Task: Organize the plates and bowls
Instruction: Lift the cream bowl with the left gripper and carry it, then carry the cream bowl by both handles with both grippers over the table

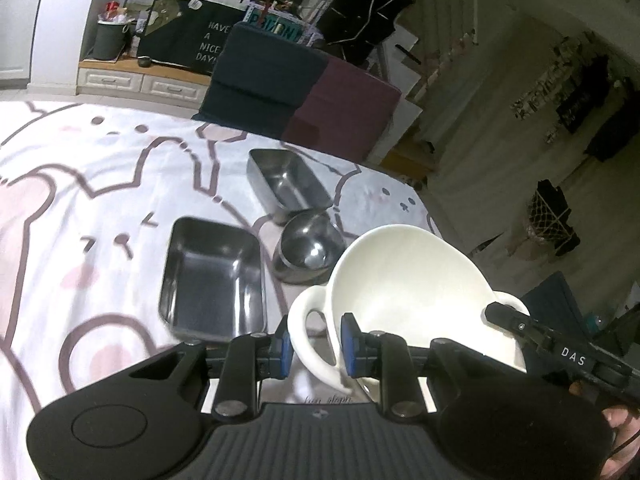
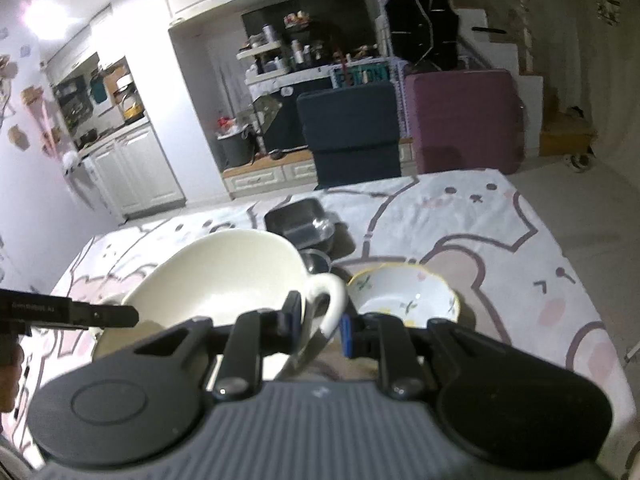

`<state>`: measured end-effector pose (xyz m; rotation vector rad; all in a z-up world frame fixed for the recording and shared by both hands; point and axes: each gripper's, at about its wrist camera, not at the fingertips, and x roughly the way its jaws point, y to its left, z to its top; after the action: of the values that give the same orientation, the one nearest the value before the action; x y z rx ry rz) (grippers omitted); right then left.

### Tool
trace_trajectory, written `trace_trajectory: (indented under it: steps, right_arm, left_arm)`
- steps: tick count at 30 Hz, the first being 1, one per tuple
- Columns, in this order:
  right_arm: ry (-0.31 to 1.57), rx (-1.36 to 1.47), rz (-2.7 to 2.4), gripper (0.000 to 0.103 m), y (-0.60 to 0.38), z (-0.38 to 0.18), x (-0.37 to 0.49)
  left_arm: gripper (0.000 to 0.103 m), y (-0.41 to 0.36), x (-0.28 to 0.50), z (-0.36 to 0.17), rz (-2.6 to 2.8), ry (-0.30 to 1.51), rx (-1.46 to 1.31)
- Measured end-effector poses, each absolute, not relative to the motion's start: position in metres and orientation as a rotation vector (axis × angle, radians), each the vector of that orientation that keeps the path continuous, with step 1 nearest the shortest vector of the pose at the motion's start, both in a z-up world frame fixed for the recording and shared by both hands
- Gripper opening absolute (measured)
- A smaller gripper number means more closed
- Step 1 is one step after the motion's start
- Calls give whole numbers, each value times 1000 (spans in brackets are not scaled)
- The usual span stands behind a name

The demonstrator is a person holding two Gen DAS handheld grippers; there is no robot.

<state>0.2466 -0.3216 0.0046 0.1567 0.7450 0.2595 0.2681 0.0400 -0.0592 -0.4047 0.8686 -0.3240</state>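
A white two-handled bowl [image 1: 404,280] is held tilted above the table between both grippers. My left gripper [image 1: 314,346] is shut on its left loop handle [image 1: 304,320]. My right gripper [image 2: 318,326] is shut on the other loop handle [image 2: 330,296] of the same bowl [image 2: 216,276]. Its arm shows in the left wrist view at the bowl's right side [image 1: 532,332]. A floral bowl with a yellow rim [image 2: 404,296] sits on the table just right of the white bowl. Two rectangular steel trays [image 1: 212,276] [image 1: 286,182] and a round steel bowl [image 1: 308,246] sit beyond.
The table has a white cloth with pink bear drawings [image 1: 80,184]. Its right edge [image 1: 432,208] drops to the floor. A dark blue chair [image 2: 352,132] and a purple chair [image 2: 464,120] stand past the far edge. Kitchen cabinets [image 2: 132,168] are at the far left.
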Motion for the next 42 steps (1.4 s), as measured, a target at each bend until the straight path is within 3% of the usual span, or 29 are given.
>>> trace_trajectory:
  steps: [12,42]
  right_arm:
    - [772,75,298,23,-310,3,234]
    - [933,-57,277,24,-297,-29,224]
  left_arm:
    - [26,55,240,-89,-337,891,-449]
    - [30,46,254,-159,-333,1061,-474]
